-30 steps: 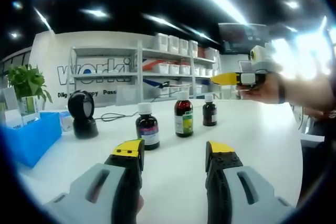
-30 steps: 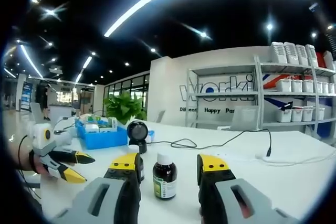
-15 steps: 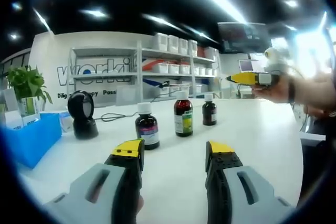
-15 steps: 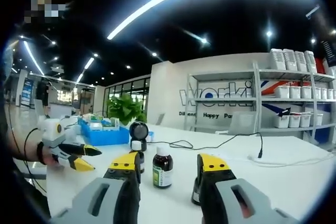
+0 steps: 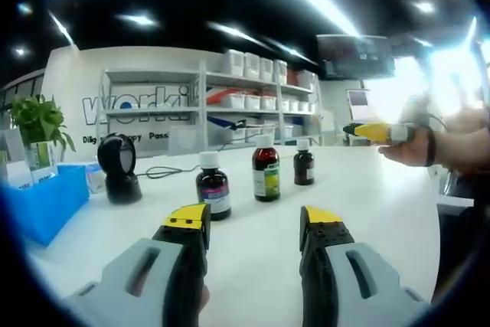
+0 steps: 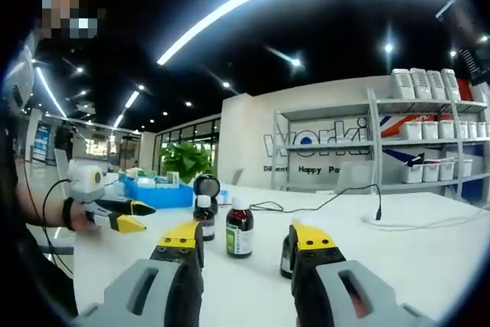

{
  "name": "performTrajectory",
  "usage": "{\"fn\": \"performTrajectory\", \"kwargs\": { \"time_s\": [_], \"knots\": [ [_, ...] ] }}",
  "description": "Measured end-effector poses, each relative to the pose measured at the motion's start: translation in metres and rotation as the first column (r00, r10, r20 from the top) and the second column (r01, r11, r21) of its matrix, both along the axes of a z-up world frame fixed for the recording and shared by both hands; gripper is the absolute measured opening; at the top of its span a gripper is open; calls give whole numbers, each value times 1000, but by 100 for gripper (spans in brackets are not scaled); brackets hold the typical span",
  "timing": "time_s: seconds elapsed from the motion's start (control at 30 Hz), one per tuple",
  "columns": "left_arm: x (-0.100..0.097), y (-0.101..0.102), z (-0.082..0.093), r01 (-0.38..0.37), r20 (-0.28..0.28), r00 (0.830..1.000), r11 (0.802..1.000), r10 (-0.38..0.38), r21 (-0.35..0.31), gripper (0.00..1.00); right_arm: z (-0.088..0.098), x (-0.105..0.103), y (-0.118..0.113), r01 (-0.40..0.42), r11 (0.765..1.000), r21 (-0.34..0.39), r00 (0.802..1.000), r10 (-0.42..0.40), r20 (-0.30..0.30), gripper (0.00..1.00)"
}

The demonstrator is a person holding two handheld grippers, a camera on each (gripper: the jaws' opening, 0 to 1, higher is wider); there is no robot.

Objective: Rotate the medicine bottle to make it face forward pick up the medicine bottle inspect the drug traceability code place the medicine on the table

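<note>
We find three dark glass medicine bottles with white caps standing upright on the white table (image 5: 383, 189). In the left gripper view they form a loose row: the near bottle with a purple-and-white label (image 5: 213, 185), the taller middle bottle with a green-and-yellow label (image 5: 266, 171), and the small far bottle (image 5: 304, 165). None is held.

The left gripper (image 5: 254, 221), grey with yellow-tipped jaws, hangs over the table short of the row, its jaws apart with nothing between them. The right gripper (image 6: 246, 238) likewise has its jaws spread and empty; in the right gripper view the middle bottle (image 6: 239, 230) stands beyond the gap between its jaws, and another bottle base sits just beside the right jaw.

In the left gripper view the right gripper (image 5: 369, 131) comes in from the right, above the table, well apart from the bottles.

Left of the bottles we note a black round-headed barcode scanner (image 5: 119, 168), a blue plastic bin (image 5: 42, 201) and a green potted plant (image 5: 38, 122). White shelving with storage boxes (image 5: 230, 93) lines the back wall.
</note>
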State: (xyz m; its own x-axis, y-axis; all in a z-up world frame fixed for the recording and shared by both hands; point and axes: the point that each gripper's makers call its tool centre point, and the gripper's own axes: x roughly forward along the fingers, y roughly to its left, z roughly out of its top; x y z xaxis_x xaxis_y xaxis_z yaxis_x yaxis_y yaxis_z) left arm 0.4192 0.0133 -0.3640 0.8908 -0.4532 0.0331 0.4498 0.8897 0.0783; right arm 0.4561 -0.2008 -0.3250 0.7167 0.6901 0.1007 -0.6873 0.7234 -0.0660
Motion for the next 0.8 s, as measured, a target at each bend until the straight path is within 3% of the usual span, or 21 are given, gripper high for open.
{"fn": "performTrajectory", "kwargs": {
  "time_s": [0.17, 0.23, 0.53, 0.8],
  "knots": [
    [0, 0, -1, 0, -1, 1000, 1000, 0, 5, 37, -11, 0, -5, 7, 1000, 6, 1000, -7, -10, 40],
    [0, 0, -1, -1, 0, 1000, 1000, 1, 5, 37, -10, -1, -6, -1, 998, 65, 1000, 2, -22, 40],
    [-1, -2, -1, 4, 0, 1000, 1000, -4, 11, 37, -15, 0, -6, 19, 999, 37, 1000, -19, -12, 39],
    [1, 2, 0, -13, 2, 1000, 1000, 13, 3, 37, -18, -7, 3, -20, 1000, 20, 1000, 20, -18, 38]
  ]
}}
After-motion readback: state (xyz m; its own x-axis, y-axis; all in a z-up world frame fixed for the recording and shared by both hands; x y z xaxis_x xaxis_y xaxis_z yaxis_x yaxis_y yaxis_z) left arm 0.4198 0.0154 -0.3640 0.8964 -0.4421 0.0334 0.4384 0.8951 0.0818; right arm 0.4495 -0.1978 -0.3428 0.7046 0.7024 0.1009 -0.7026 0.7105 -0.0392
